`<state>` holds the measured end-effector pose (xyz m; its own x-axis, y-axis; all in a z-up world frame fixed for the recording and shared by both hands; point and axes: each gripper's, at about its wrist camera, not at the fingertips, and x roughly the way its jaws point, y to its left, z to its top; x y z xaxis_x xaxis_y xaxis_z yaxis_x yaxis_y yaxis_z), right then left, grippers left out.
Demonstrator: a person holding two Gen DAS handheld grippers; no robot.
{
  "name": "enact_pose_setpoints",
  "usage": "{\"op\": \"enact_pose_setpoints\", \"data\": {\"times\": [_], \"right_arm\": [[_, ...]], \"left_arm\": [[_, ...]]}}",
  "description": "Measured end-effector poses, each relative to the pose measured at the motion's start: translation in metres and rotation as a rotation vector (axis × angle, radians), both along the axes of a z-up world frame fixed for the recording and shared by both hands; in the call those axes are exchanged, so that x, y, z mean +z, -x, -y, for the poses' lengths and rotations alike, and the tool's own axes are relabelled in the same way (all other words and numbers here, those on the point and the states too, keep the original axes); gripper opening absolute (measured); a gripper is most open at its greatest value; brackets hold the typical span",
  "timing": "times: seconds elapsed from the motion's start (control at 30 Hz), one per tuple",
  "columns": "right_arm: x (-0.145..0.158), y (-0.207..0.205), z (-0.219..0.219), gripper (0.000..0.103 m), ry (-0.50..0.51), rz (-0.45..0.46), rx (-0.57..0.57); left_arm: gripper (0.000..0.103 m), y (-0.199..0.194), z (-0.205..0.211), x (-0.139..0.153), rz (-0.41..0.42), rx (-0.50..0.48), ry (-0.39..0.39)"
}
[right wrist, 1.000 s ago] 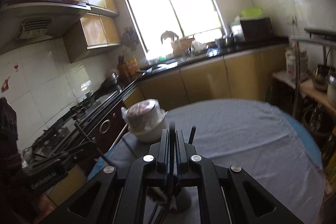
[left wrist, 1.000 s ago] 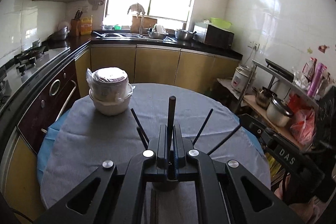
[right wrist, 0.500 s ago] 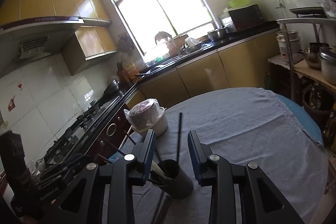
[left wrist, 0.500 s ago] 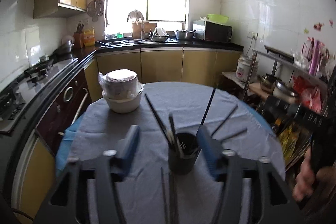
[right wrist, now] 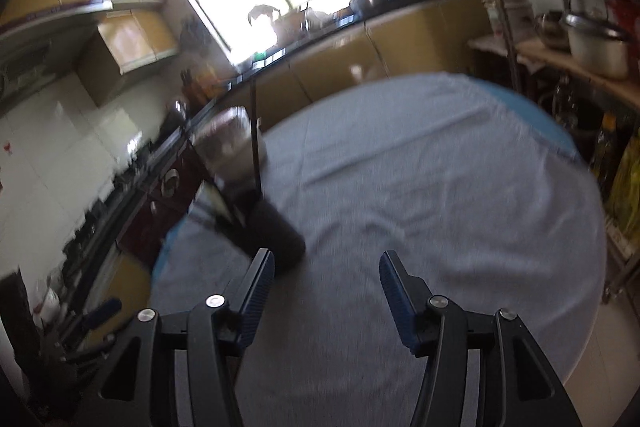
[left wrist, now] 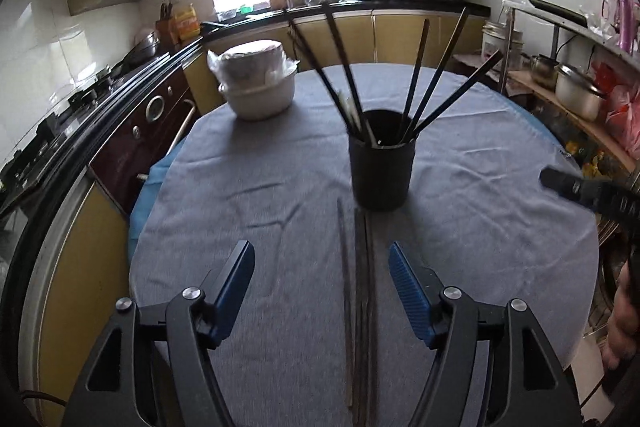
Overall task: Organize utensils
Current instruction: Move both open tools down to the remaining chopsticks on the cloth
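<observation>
Chopsticks (left wrist: 362, 291) lie flat on the grey cloth (left wrist: 248, 187) in front of the black cup (left wrist: 382, 163), running toward you between your left gripper's (left wrist: 322, 269) blue pads, untouched. More chopsticks stand fanned out in that cup, mid-table. Your left jaws have just been opening and stand wide, gripping nothing. Your right gripper (right wrist: 326, 273) has been opening too, nothing but cloth between its pads; its view is blurred, with the cup (right wrist: 272, 231) just beyond its left finger. Far left on the table, there's a wrapped white bowl (left wrist: 256, 85).
</observation>
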<state>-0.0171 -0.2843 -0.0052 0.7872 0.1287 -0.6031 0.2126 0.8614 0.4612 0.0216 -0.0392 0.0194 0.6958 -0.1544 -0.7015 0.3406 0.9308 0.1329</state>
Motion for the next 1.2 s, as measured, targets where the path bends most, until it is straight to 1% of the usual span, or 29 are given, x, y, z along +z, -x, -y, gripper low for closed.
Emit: {"op": "enact_pose_setpoints", "data": {"times": [0.23, 0.37, 0.5, 0.77, 0.97, 1.2], "right_arm": [[-0.031, -0.009, -0.035, 0.058, -0.001, -0.095, 0.066], [-0.041, -0.012, -0.05, 0.058, 0.014, -0.128, 0.095], [-0.047, -0.014, -0.062, 0.058, 0.022, -0.15, 0.112], [-0.057, -0.021, -0.075, 0.058, 0.024, -0.18, 0.145], [-0.06, -0.022, -0.086, 0.058, 0.032, -0.186, 0.176], [-0.061, -0.022, -0.089, 0.058, 0.026, -0.193, 0.183]], "left_arm": [[0.07, 0.0, -0.014, -0.011, 0.005, 0.058, -0.038], [0.07, -0.003, -0.021, -0.02, -0.007, 0.085, -0.054], [0.07, -0.008, -0.028, -0.028, -0.037, 0.104, -0.052], [0.07, -0.013, -0.034, -0.042, -0.071, 0.125, -0.061], [0.07, -0.013, -0.036, -0.049, -0.091, 0.132, -0.069], [0.07, -0.015, -0.039, -0.054, -0.106, 0.144, -0.079]]}}
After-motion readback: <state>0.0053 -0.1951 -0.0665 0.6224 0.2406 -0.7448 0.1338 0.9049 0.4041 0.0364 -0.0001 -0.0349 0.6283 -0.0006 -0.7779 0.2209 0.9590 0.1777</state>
